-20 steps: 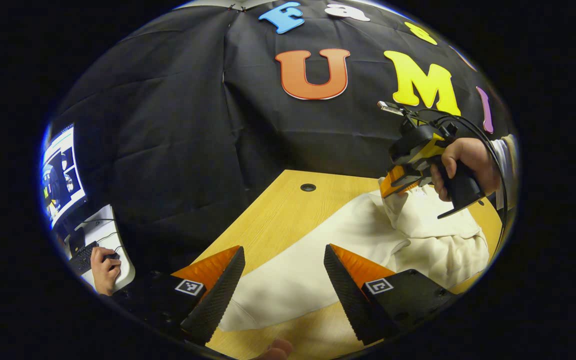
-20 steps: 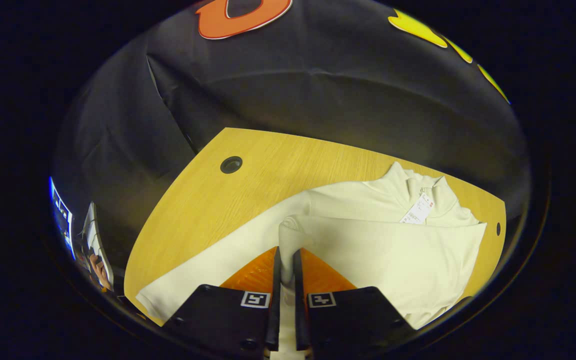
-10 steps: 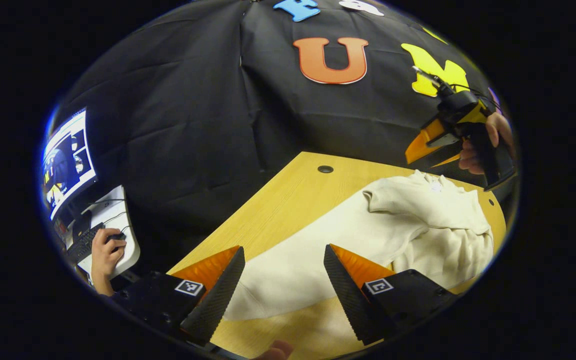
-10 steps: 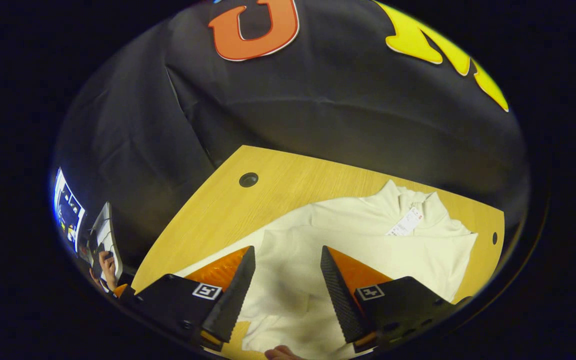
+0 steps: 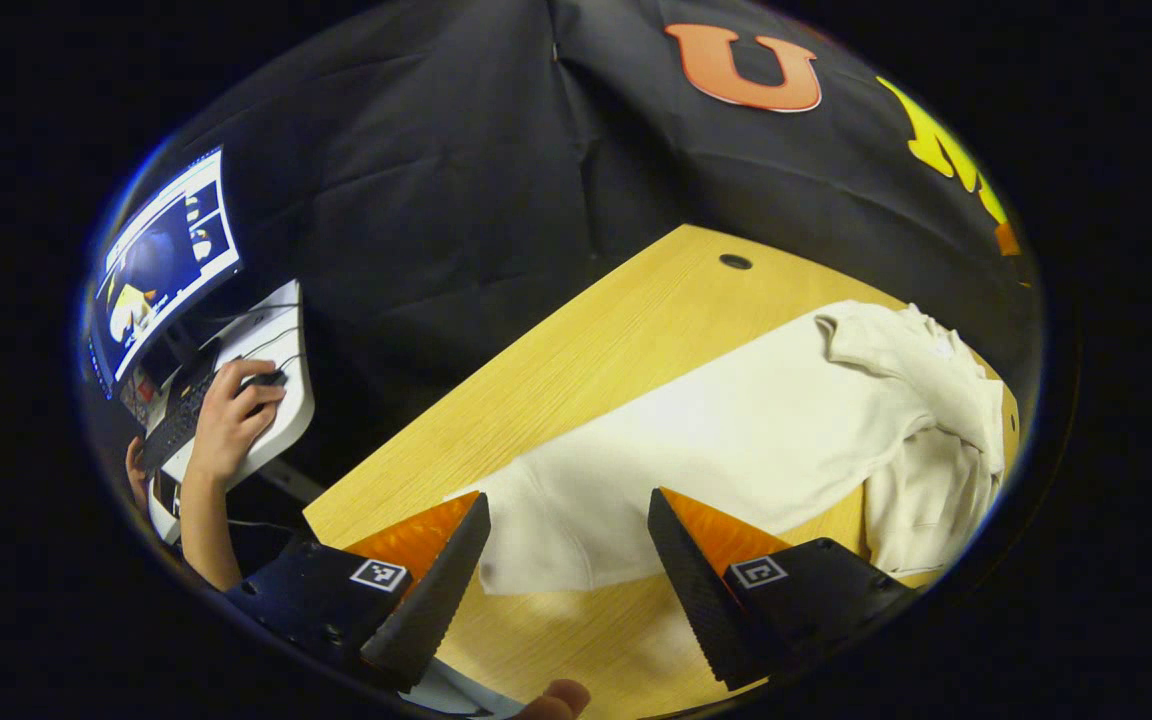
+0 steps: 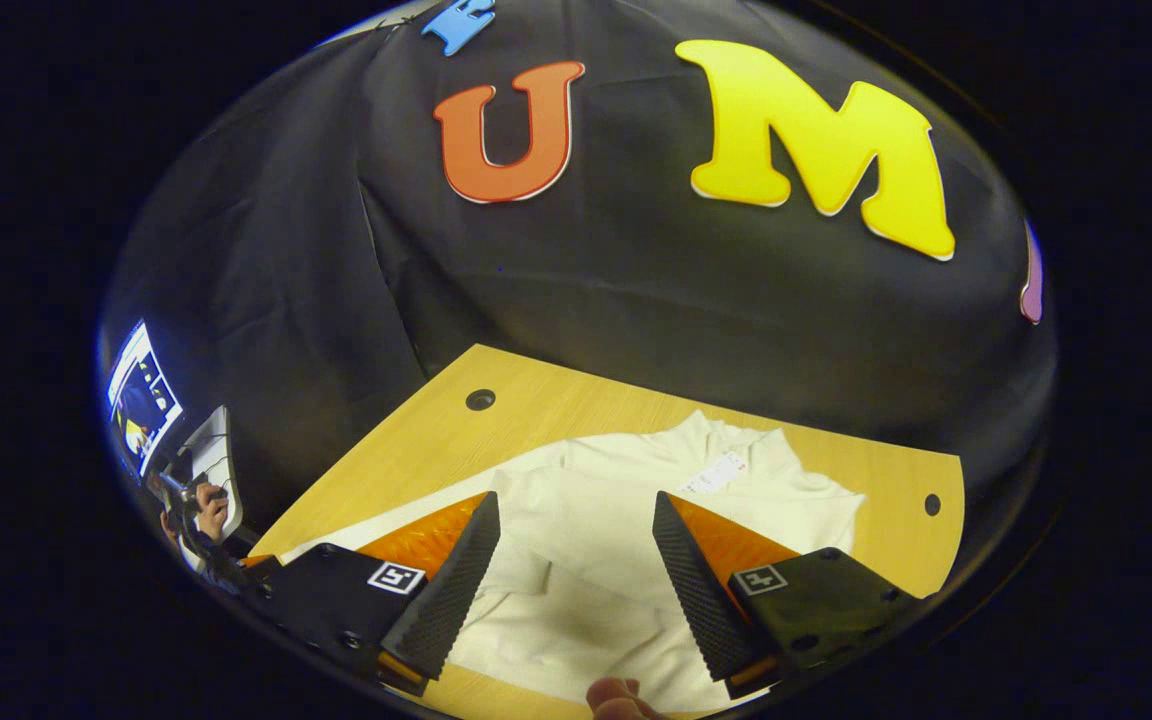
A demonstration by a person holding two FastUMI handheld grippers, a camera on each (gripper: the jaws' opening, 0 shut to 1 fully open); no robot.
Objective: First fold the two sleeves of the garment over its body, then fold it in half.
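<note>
Both grippers are standing wide open with nothing between their fingers: the left gripper (image 5: 569,545) is hovering over the cuff end of the left sleeve (image 5: 576,530), and the right gripper (image 6: 576,545) is hanging above the body of the garment (image 6: 626,520). This cream garment is lying on the tabletop (image 5: 576,340), collar toward the booth wall, a white tag (image 6: 716,472) showing at the neck. One sleeve is lying folded across the chest in the right gripper view, while the left sleeve is stretching out straight along the wood. Fabric looks soft, light and limp, likely to sag and crease when lifted, so pinching the cuff or a seam edge should be giving the surest hold. Each gripper is pointing forward and tilted down toward the cloth.
</note>
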